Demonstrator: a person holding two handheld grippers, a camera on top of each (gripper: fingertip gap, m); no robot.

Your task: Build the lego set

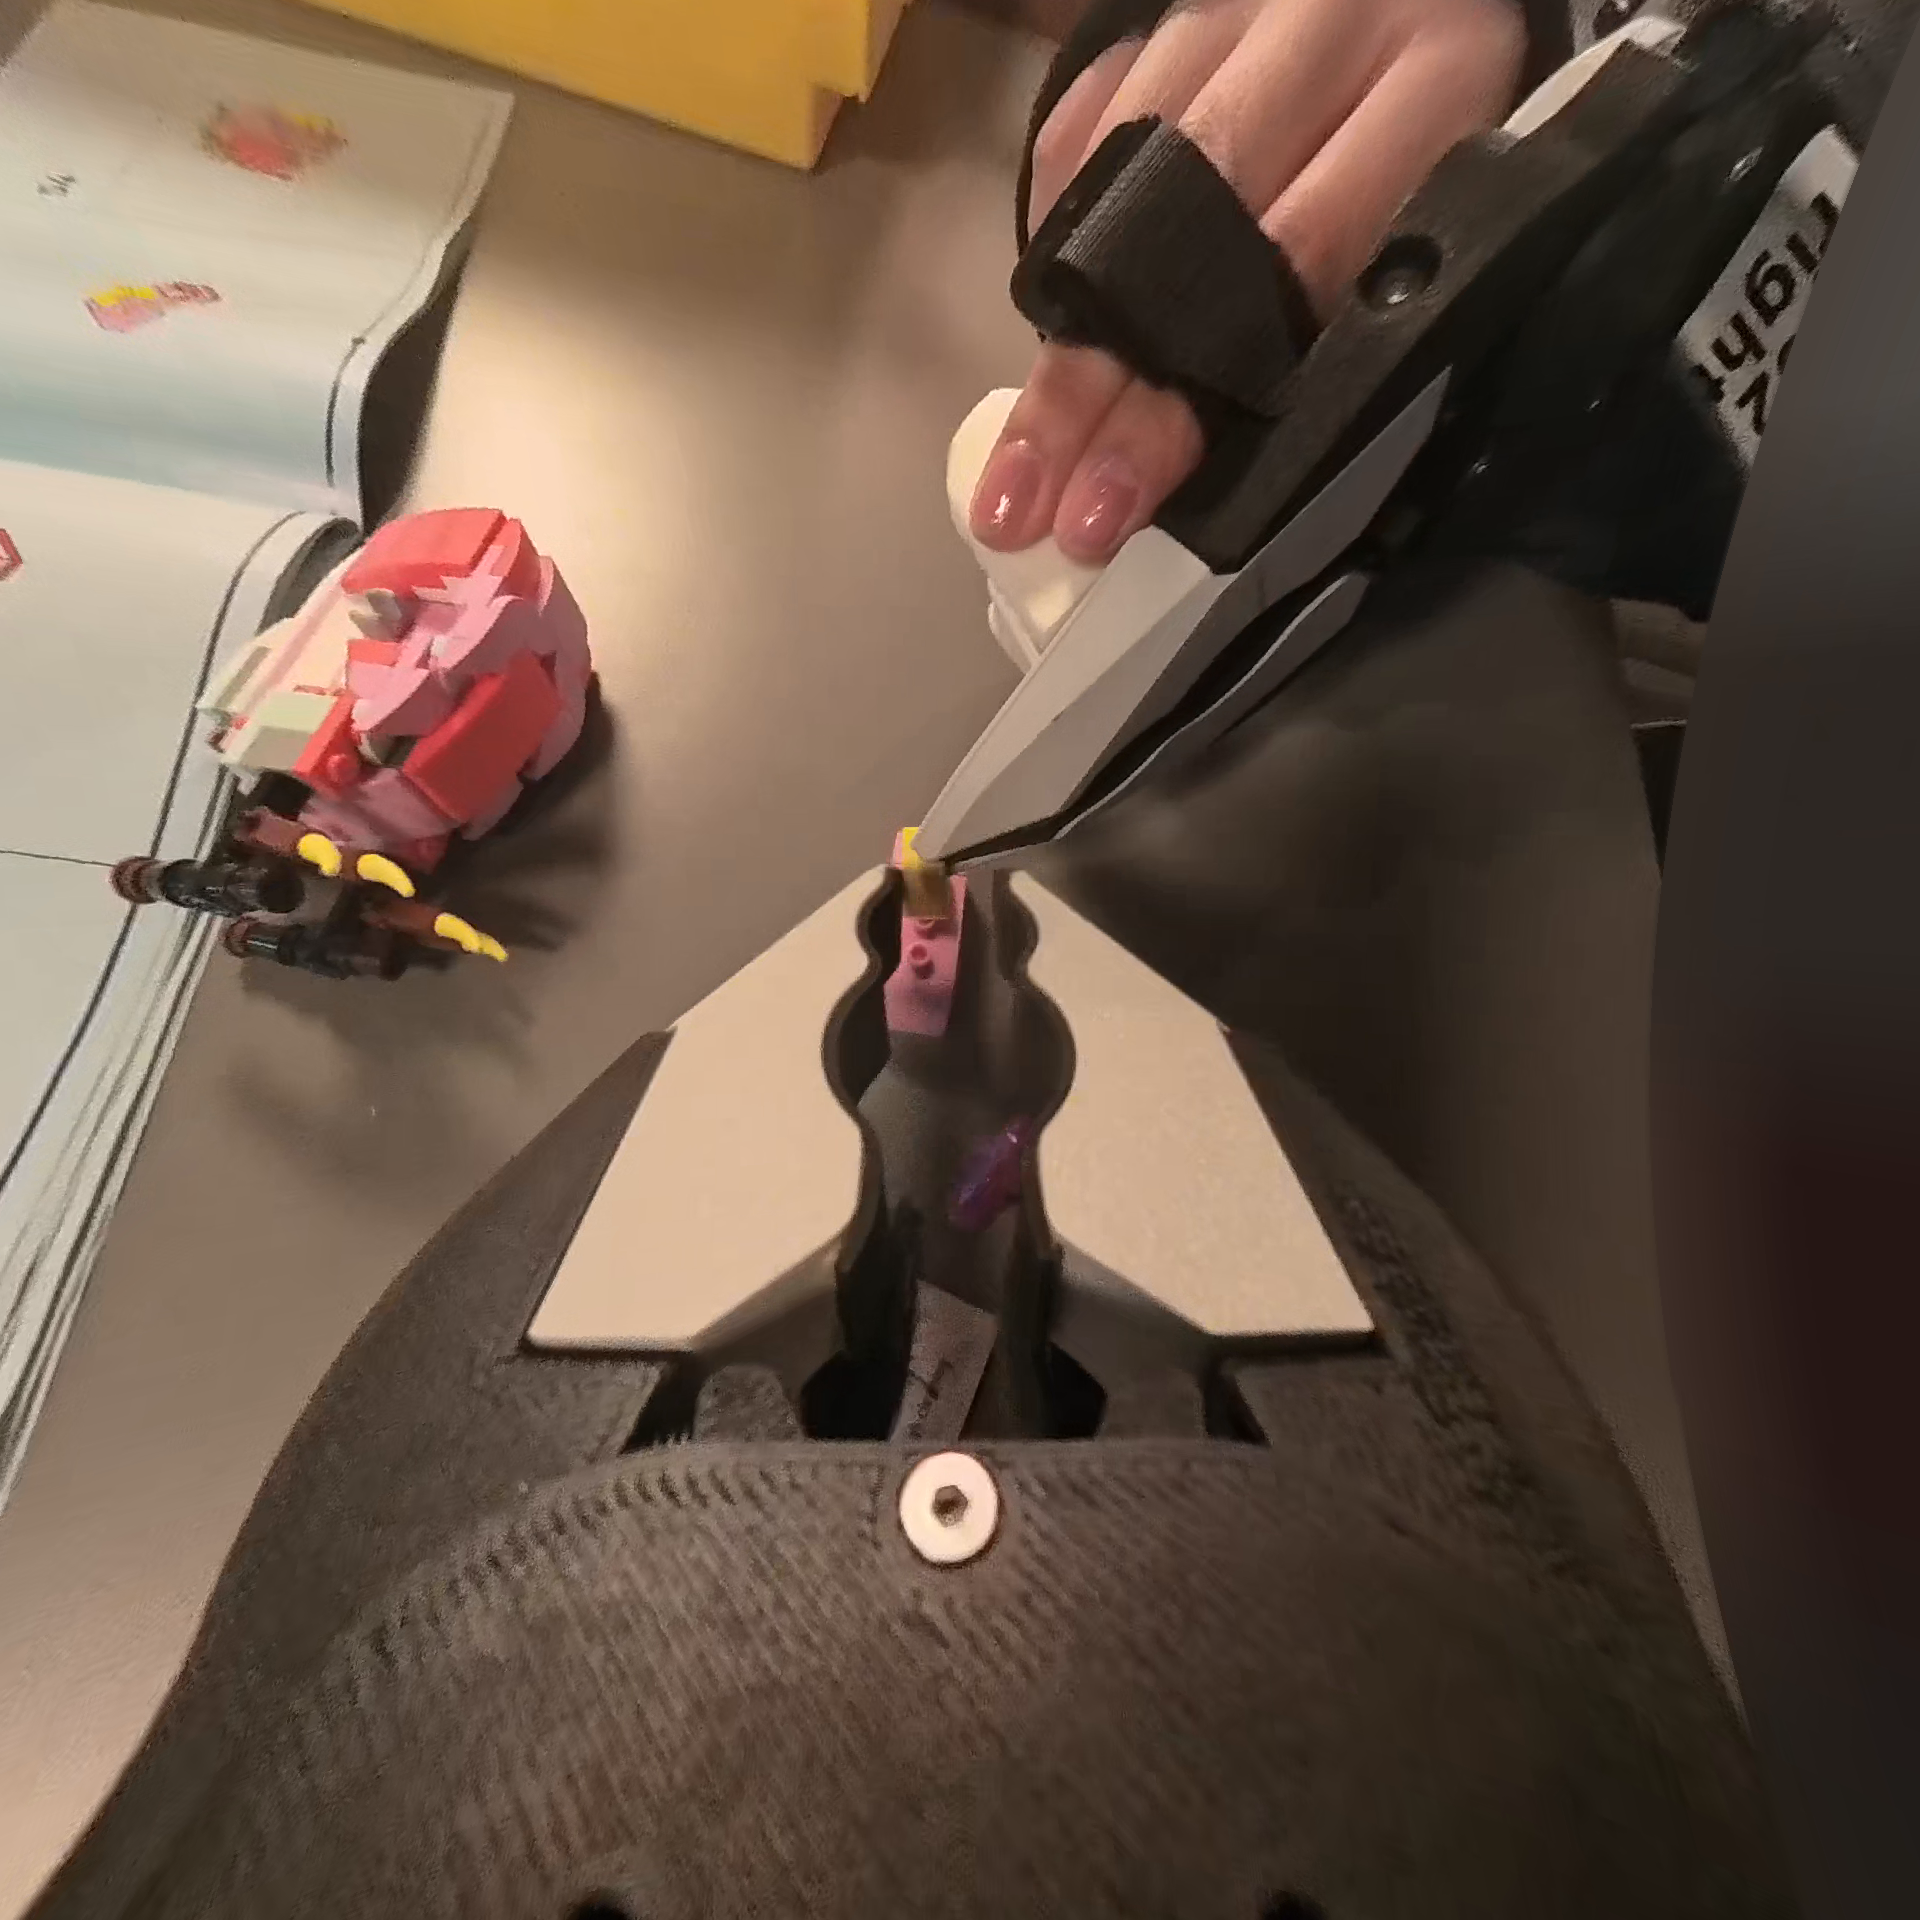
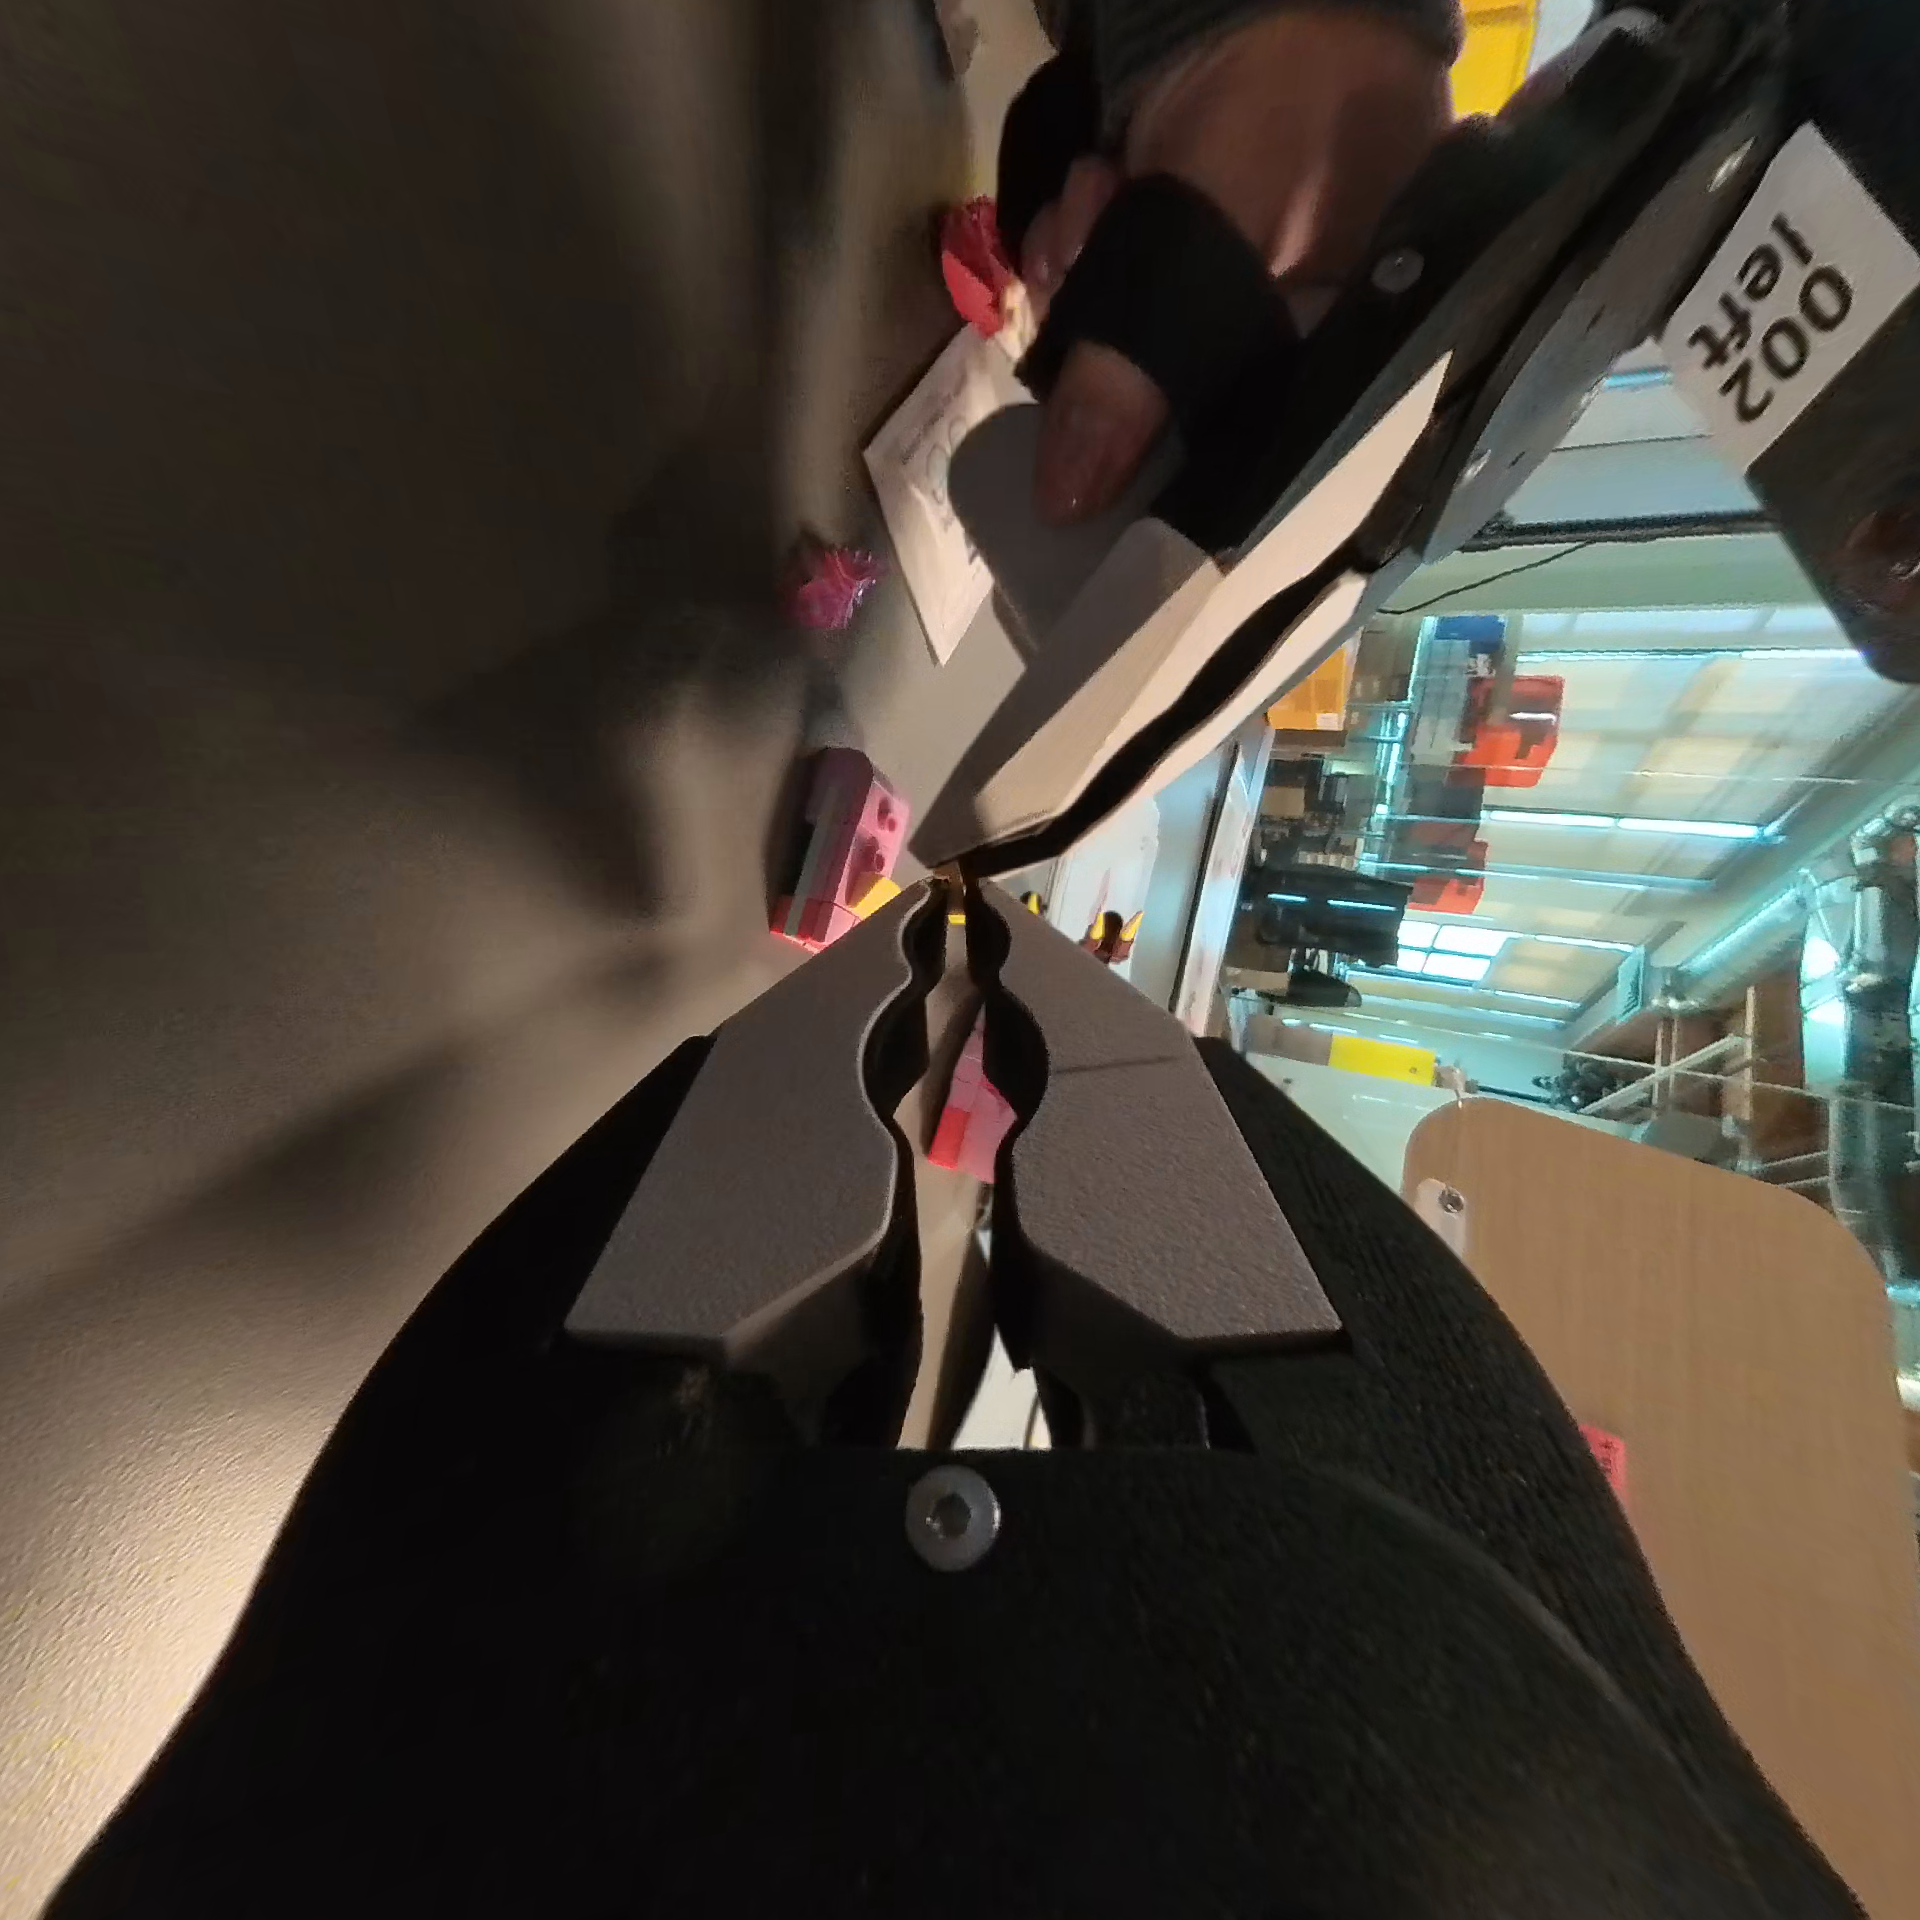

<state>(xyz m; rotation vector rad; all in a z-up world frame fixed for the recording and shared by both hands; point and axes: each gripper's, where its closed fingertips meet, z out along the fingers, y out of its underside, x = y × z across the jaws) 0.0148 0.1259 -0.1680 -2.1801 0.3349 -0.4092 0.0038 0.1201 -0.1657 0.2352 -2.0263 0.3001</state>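
In the left wrist view my left gripper point(image 1: 943, 891) is shut on a small pink studded brick point(image 1: 923, 971) and holds it above the table. My right gripper point(image 1: 935, 858) comes in from the upper right, held by a hand. Its tips are shut on a tiny yellow piece point(image 1: 911, 844) that rests against the top end of the pink brick. In the right wrist view my right gripper point(image 2: 951, 896) has its jaws together with a speck of yellow at the tips. The left gripper point(image 2: 954, 858) meets it tip to tip from above.
A red and pink brick model point(image 1: 436, 707) with yellow claws lies on the table beside an open instruction booklet point(image 1: 208, 312). A yellow box point(image 1: 675, 73) stands behind. A purple piece point(image 1: 992, 1174) lies below. A pink brick block point(image 2: 847, 831) and white card point(image 2: 935, 499) are nearby. The grippers are tip to tip, or close to it.
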